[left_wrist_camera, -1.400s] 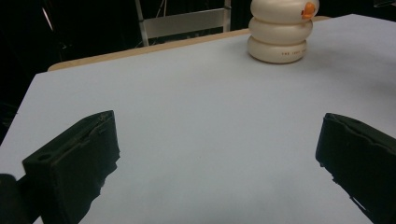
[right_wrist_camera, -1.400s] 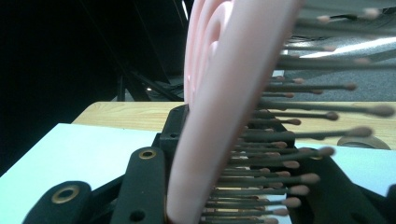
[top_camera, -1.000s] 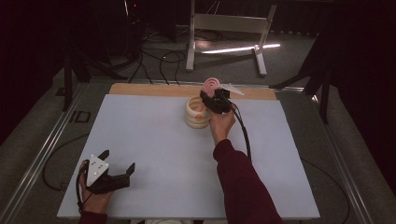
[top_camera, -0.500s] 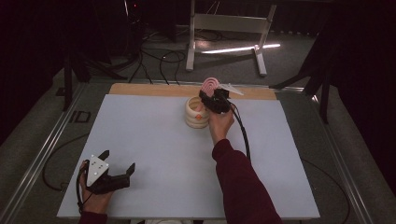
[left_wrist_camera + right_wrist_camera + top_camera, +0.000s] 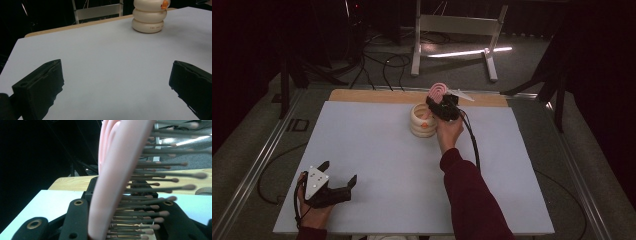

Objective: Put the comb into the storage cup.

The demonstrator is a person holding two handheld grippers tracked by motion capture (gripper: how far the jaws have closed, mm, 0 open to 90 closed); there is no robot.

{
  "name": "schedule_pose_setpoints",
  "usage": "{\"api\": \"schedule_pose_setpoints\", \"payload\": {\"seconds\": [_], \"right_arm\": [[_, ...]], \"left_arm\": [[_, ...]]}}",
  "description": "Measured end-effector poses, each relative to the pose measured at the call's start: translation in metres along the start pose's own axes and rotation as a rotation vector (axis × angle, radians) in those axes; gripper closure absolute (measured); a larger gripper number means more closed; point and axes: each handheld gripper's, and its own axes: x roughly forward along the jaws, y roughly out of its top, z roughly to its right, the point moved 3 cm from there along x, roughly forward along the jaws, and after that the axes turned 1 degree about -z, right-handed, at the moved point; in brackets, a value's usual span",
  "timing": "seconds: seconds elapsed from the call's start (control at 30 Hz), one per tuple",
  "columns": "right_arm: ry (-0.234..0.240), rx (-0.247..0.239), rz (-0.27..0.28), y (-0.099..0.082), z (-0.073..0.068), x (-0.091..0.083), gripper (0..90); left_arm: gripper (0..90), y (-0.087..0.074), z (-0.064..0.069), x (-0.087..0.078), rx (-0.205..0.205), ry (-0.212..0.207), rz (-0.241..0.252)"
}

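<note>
My right gripper point(image 5: 438, 102) hangs at the far middle of the white table top point(image 5: 377, 165), shut on a pink hairbrush point(image 5: 438, 91) held upright. Close up in the right gripper view, the brush point(image 5: 117, 170) stands between the black jaws of this gripper point(image 5: 120, 225), its bristles point(image 5: 160, 180) pointing right. A cream ringed holder point(image 5: 421, 122) sits just left of that gripper, an orange piece point(image 5: 425, 124) on its side. My left gripper point(image 5: 338, 172) rests at the near left corner, open and holding nothing. In its own view this left gripper point(image 5: 117, 85) faces the holder point(image 5: 149, 17).
A wooden strip point(image 5: 362, 96) runs along the table's far edge. Behind it stand a white frame point(image 5: 452, 25) and loose cables point(image 5: 387, 60) on the floor. Metal rails point(image 5: 257, 165) border the table. A black cable point(image 5: 472, 145) trails from the right gripper along the sleeve.
</note>
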Motion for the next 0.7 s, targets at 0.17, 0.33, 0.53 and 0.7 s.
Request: {"api": "schedule_pose_setpoints", "payload": {"seconds": [0.17,0.33,0.53,0.7], "right_arm": [[-0.002,-0.006,-0.010,-0.0004,0.0016,-0.0003,61.3],[-0.017,-0.008,-0.026,-0.0001,0.0036,-0.0018,60.4],[-0.042,-0.018,-0.038,0.0005,0.0079,-0.0040,58.9],[-0.046,-0.029,-0.042,0.0001,0.0088,-0.0045,58.3]], "left_arm": [[0.3,0.0001,-0.0001,-0.0002,-0.001,0.001,0.000],[0.3,0.0001,0.0005,0.0001,0.001,-0.001,0.001],[0.3,-0.0001,0.0006,0.0002,0.005,-0.001,-0.002],[0.3,-0.0001,0.0008,0.0005,0.004,-0.002,-0.002]]}}
